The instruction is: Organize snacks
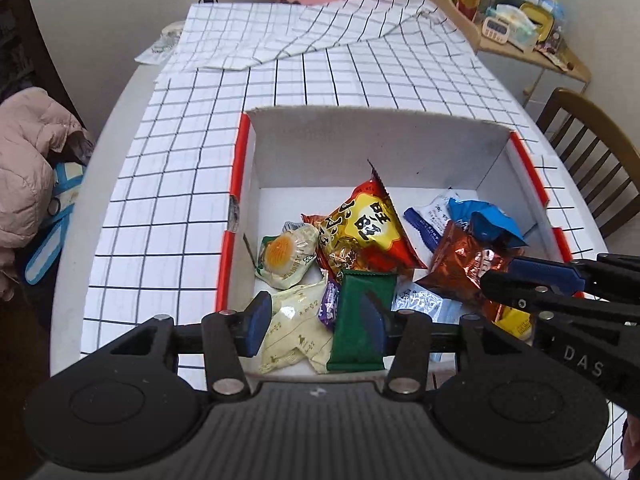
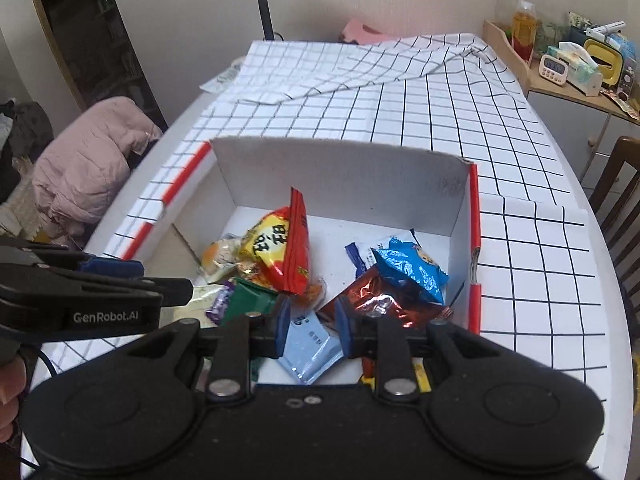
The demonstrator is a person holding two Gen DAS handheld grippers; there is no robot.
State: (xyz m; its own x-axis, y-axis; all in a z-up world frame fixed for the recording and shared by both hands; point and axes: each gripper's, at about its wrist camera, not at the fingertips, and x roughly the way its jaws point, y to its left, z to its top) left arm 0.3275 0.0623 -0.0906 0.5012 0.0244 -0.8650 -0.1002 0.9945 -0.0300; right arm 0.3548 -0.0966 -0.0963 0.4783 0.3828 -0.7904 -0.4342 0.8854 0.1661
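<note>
The left gripper point(image 1: 318, 322) has its jaws spread over the green packet point(image 1: 360, 320), not pinching it. The right gripper point(image 2: 310, 330) looks parted around the pale blue sachet point(image 2: 310, 344); a grip cannot be told. Both hover over the box point(image 1: 360, 140), where the snacks lie piled.

Tabletop point(image 1: 120, 128): we see a white, rounded surface, bare only along its left edge.
Cloth point(image 1: 192, 152): we find a white sheet with a black grid spread flat over most of the tabletop.
Folded part point(image 1: 312, 32): at the far end we see the same checked fabric doubled back on itself in loose wrinkles.
Box point(image 1: 400, 136): we see an open white cardboard box with red-orange edges standing on the cloth, near side toward us.
Far left corner point(image 1: 160, 46): we make out a small printed item on the bare tabletop, too blurred to name.
</note>
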